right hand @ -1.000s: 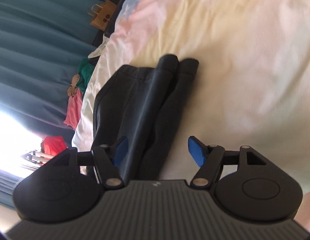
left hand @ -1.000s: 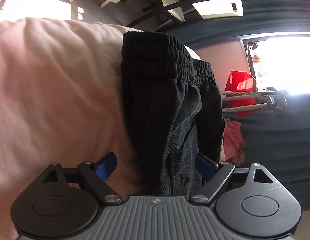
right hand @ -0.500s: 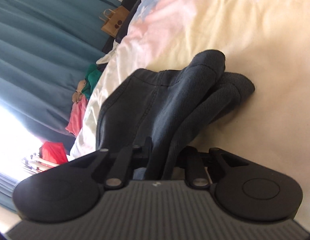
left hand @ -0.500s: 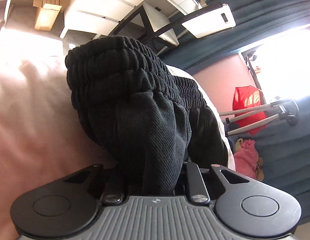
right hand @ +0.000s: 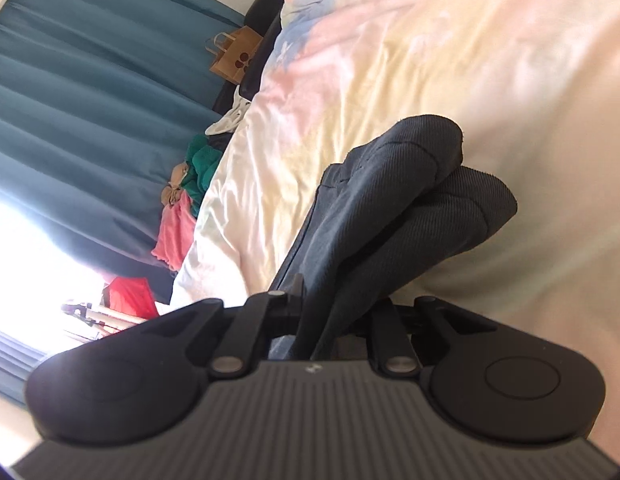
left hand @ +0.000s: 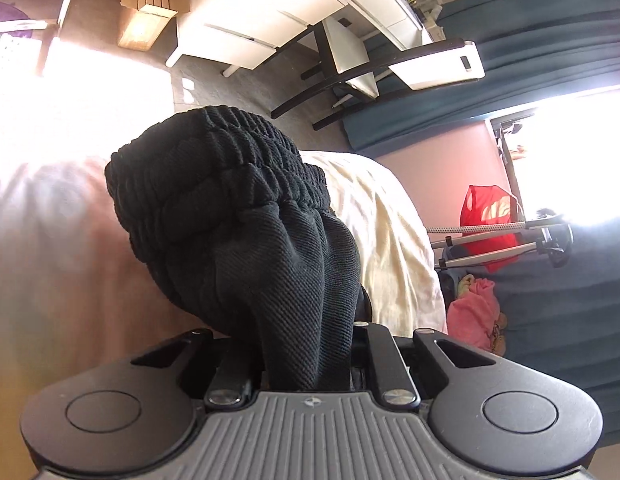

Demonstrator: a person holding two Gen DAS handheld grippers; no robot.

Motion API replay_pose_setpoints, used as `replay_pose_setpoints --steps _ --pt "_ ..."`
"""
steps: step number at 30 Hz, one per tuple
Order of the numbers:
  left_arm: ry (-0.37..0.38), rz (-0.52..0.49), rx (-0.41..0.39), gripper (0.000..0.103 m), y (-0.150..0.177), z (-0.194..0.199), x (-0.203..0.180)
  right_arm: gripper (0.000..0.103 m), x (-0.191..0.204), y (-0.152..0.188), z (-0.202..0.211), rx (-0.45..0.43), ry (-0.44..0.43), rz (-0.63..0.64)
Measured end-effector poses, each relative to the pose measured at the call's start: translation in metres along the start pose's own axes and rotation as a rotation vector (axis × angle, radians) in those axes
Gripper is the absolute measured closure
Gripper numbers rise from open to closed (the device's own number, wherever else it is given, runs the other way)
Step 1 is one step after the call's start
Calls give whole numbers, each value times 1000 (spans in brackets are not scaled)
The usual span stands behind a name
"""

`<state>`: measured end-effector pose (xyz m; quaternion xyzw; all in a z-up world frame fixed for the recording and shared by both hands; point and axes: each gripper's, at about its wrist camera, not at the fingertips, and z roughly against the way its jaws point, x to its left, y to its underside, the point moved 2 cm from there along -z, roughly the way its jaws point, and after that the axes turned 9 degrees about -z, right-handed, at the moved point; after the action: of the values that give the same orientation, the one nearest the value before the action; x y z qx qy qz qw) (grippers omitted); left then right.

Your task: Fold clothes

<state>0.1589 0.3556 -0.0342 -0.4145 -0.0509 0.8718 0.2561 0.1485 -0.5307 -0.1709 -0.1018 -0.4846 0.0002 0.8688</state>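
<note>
Both tongs now around trousers

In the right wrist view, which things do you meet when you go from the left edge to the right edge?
Teal curtain → brown paper bag → dark trousers, clamped at the right gripper → pale bedspread.

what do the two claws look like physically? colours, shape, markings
Both look identical. The left claw and right claw each have a grey ribbed centre plate with a small round emblem at its top edge, flanked by two rounded black housings, each with a raised disc. Black linkage bars with silver pivot screws run forward to the fingers. No cables, hands or sleeves in view.
</note>
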Motion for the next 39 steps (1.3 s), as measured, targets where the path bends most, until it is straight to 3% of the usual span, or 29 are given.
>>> replay_pose_setpoints --steps 6,10,12,18,21,25,28,32,35,37,39 --pt "-40 -4 69 88 0 78 82 89 -35 10 28 81 85 -5" --pt "-32 -21 92 87 12 86 115 89 -56 14 40 138 150 -5" --pt "-15 -56 88 86 20 85 126 89 -78 14 40 156 118 -103" --pt "50 -45 165 82 36 75 166 85 -84 16 45 165 90 -103" --pt "53 -95 190 72 39 83 171 83 -88 14 53 160 72 -144" --pt "-26 -241 204 41 50 111 160 81 -90 8 71 110 62 -207" --pt "-62 -398 176 38 68 130 133 79 -91 5 89 53 53 -231" --pt "-63 -648 99 22 99 151 81 74 -92 2 112 -24 42 -263" --pt "-64 -835 39 22 122 167 41 66 -92 0 128 -81 34 -275" --pt "-64 -960 -1 22 138 178 15 66 -90 -2 135 -118 33 -265" --pt "-15 -1079 -20 22 171 172 -20 59 -85 -3 141 -147 24 -231"
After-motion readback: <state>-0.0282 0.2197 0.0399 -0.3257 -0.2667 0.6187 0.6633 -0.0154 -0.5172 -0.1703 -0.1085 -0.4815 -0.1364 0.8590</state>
